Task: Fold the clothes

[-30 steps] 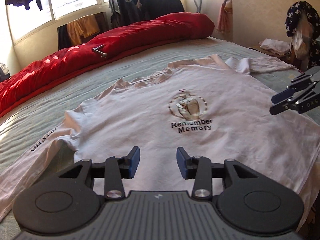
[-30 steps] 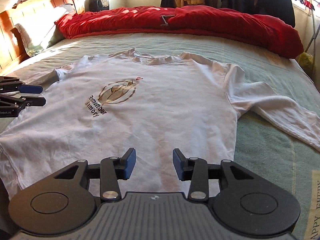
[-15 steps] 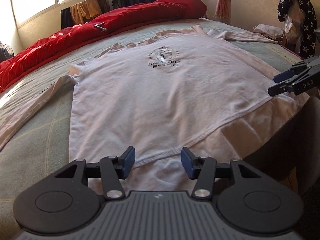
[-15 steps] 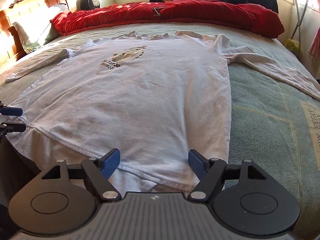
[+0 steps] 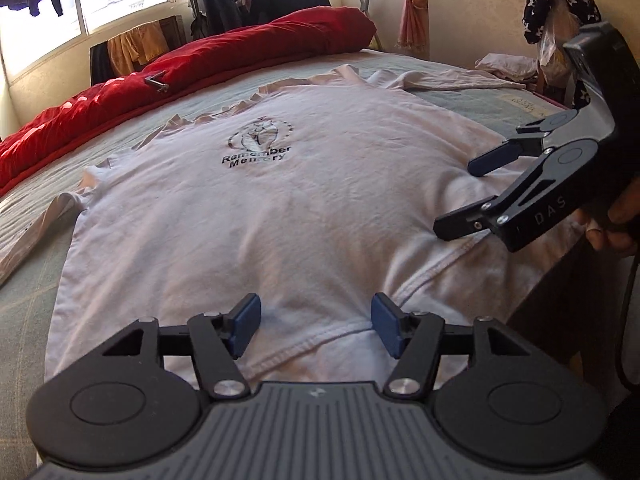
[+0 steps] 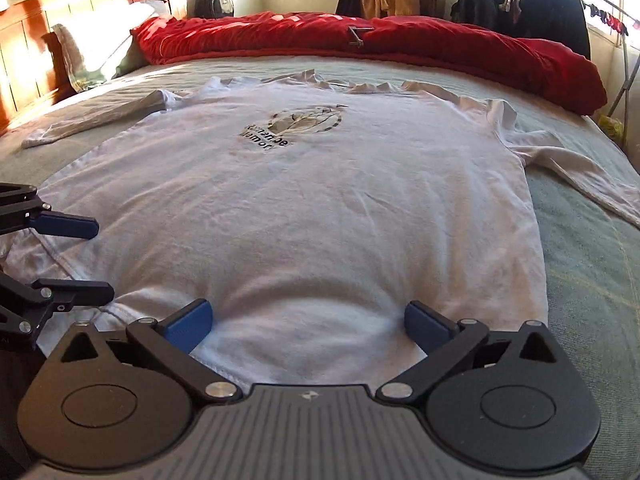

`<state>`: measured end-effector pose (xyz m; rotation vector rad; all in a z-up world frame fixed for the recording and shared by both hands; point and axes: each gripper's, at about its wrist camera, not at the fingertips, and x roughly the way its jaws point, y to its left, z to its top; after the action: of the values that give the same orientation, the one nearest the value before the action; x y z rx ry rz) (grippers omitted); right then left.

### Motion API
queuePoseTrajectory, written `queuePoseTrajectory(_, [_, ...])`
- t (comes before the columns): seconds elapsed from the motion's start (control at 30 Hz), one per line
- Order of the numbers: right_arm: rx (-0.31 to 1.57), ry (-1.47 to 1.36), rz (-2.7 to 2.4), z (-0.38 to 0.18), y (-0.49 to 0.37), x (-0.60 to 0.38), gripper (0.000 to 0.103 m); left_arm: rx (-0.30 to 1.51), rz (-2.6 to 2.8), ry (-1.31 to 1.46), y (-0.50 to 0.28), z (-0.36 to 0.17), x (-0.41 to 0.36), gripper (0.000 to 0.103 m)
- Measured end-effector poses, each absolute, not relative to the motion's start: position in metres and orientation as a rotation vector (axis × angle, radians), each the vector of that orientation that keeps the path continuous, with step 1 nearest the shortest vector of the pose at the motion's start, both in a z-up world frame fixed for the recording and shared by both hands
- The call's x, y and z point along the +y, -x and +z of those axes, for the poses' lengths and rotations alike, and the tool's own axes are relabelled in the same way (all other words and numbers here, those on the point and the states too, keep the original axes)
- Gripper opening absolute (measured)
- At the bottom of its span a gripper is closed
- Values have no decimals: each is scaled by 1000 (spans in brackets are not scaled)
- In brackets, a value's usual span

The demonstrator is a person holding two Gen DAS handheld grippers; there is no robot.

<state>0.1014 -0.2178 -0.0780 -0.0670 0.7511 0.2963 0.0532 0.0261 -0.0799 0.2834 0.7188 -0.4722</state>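
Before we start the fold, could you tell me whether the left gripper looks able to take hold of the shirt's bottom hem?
Probably yes: the left gripper is open, the white long-sleeved shirt's bottom hem lies between its fingertips, and nothing blocks it.

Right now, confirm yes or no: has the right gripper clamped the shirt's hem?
No: the right gripper stands wide open, with the white shirt hem between its fingers.

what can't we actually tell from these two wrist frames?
- Right wrist view: hem of the white shirt runs under the right gripper body; contact not visible.
- Left wrist view: left gripper body covers the near hem likewise.
- Right wrist view: one sleeve is cut off by the frame edge.
- Both views: chest print is too small to read fully.
- Small metal object on the red duvet: unidentifiable.
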Motion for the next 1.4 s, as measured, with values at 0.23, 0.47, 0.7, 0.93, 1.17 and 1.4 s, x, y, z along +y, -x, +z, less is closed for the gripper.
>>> queuePoseTrajectory(0.23, [710,63,289,-82,-96,-217,103,761,-495,-225,-45,-58,54,68])
queuePoseTrajectory(0.47, [706,66,279,-82,-93,-217,103,762,-293,-29,-108,-62,105,68])
queuePoseTrajectory(0.7, [706,65,284,-81,-91,-218,103,804,-282,-17,-65,-70,130,70])
queuePoseTrajectory(0.93, [714,72,277,-81,-92,-217,103,777,-296,-82,-88,-49,127,71])
queuePoseTrajectory(1.17, [719,72,271,-81,-92,-216,103,805,-292,-75,-59,-72,145,74])
queuePoseTrajectory(1.4, [716,79,268,-80,-93,-215,103,800,-293,-149,-51,-47,148,75])
